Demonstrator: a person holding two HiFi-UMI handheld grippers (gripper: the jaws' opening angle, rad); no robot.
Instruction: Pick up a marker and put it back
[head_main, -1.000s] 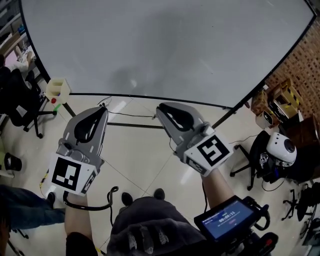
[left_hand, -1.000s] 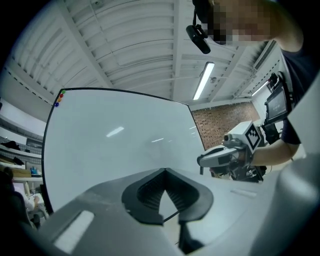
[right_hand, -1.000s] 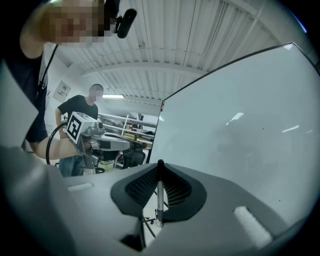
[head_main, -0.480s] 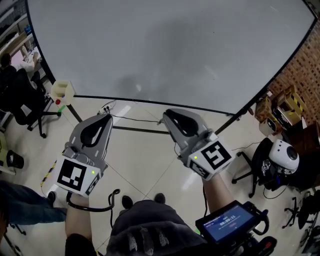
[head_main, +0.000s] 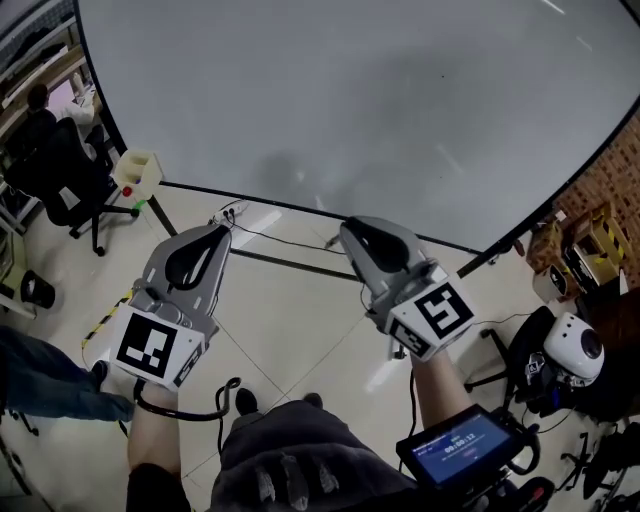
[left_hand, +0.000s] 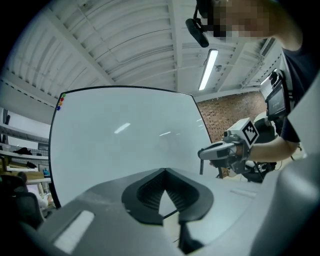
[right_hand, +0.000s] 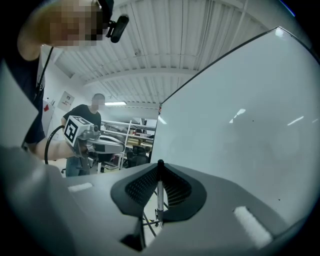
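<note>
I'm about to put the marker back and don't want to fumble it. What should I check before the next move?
1. Marker clamped in the right gripper: ok.
2. Left gripper empty, fingers together: ok.
3. Cream holder at the whiteboard's lower left corner in the head view: ok.
4. Free slot in the holder: cannot tell.
5. Marker capped: cannot tell.

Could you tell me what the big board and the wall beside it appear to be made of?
The board looks like a glossy white coated panel: ceiling lights reflect off it. The wall looks like matt red brick, with visible mortar joints.
</note>
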